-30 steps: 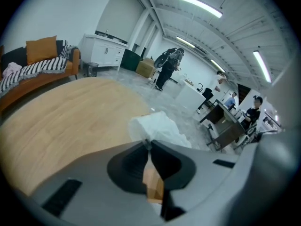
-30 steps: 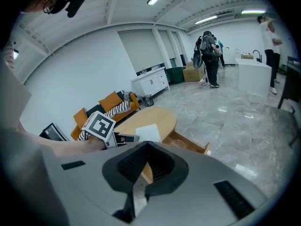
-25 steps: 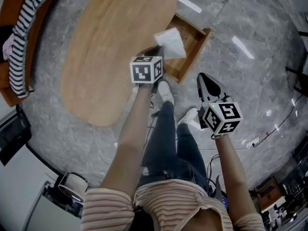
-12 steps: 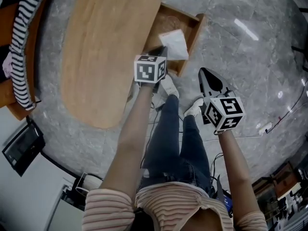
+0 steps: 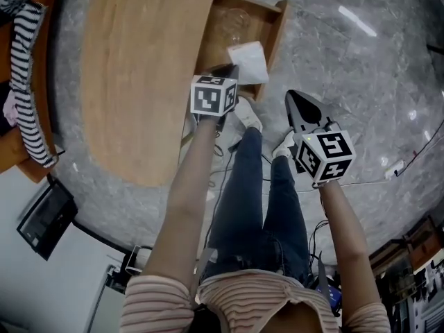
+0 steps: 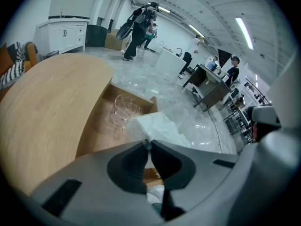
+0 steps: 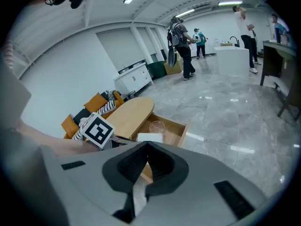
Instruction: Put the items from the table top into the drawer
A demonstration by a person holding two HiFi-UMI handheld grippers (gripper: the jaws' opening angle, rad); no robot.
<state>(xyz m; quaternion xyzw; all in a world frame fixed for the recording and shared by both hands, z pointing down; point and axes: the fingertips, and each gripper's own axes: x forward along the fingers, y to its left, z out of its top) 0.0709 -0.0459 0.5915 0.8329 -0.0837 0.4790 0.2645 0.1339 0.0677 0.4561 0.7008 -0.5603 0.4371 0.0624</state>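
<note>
My left gripper (image 5: 232, 71) is shut on a white napkin (image 5: 250, 62), which hangs over the front part of the open wooden drawer (image 5: 276, 26). In the left gripper view the jaws (image 6: 148, 144) pinch the napkin's (image 6: 159, 125) near corner. A clear glass (image 5: 234, 21) lies inside the drawer, farther back, also seen as the glass (image 6: 123, 111). My right gripper (image 5: 300, 109) hovers over the floor to the right of the drawer, jaws shut with nothing between them (image 7: 146, 143). From it I see the drawer (image 7: 178, 127), the glass (image 7: 156, 125) and the napkin (image 7: 150, 137).
The oval wooden table (image 5: 139, 68) fills the left of the head view, with the drawer sticking out from under its right edge. An orange sofa with a striped cloth (image 5: 28, 82) stands far left. The person's legs and white shoes (image 5: 248, 115) are just below the drawer. People stand far off.
Both grippers have sunk lower, and the left one, still holding the napkin, has come down closer over the drawer. The glass in the drawer now shows fully in the head view.
</note>
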